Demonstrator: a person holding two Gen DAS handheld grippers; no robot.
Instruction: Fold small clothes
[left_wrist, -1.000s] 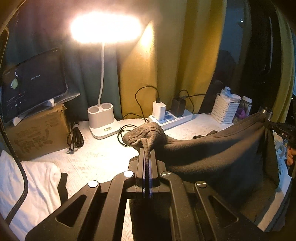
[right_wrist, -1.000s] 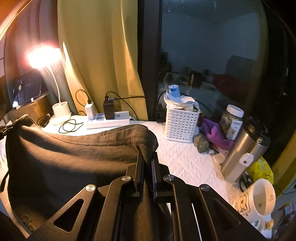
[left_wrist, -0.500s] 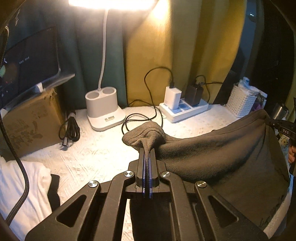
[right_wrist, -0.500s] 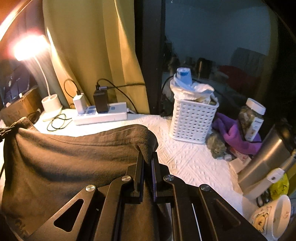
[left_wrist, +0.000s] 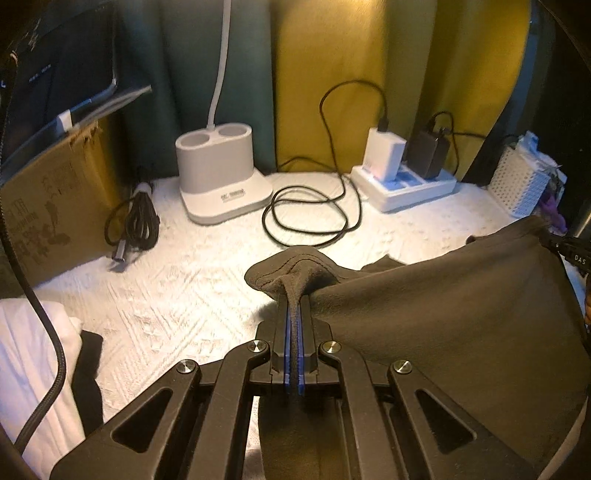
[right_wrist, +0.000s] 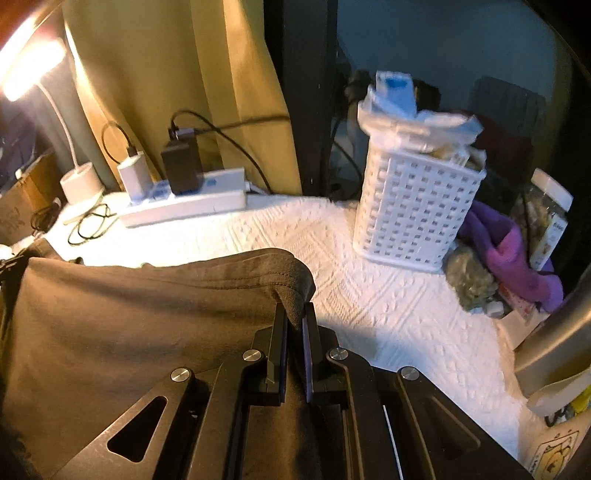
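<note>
A dark brown-grey garment (left_wrist: 443, 306) hangs stretched between my two grippers above the white textured table cover (left_wrist: 177, 280). My left gripper (left_wrist: 294, 301) is shut on one top corner, and the cloth bunches over its fingertips. My right gripper (right_wrist: 294, 308) is shut on the other top corner of the same garment (right_wrist: 129, 317). In the left wrist view the right gripper's tip (left_wrist: 565, 247) shows at the far right edge, holding the cloth taut. The garment's lower part drops out of view below both grippers.
At the back stand a white lamp base (left_wrist: 218, 173), a coiled black cable (left_wrist: 306, 218) and a power strip with chargers (left_wrist: 406, 177). A cardboard box (left_wrist: 48, 206) and white cloth (left_wrist: 29, 362) lie left. A white basket (right_wrist: 417, 199), purple cloth (right_wrist: 509, 254) and steel flask (right_wrist: 557, 332) crowd the right.
Both grippers have come down and forward toward the table with the garment still stretched between them. The lamp head has left the left wrist view; the basket looms larger on the right.
</note>
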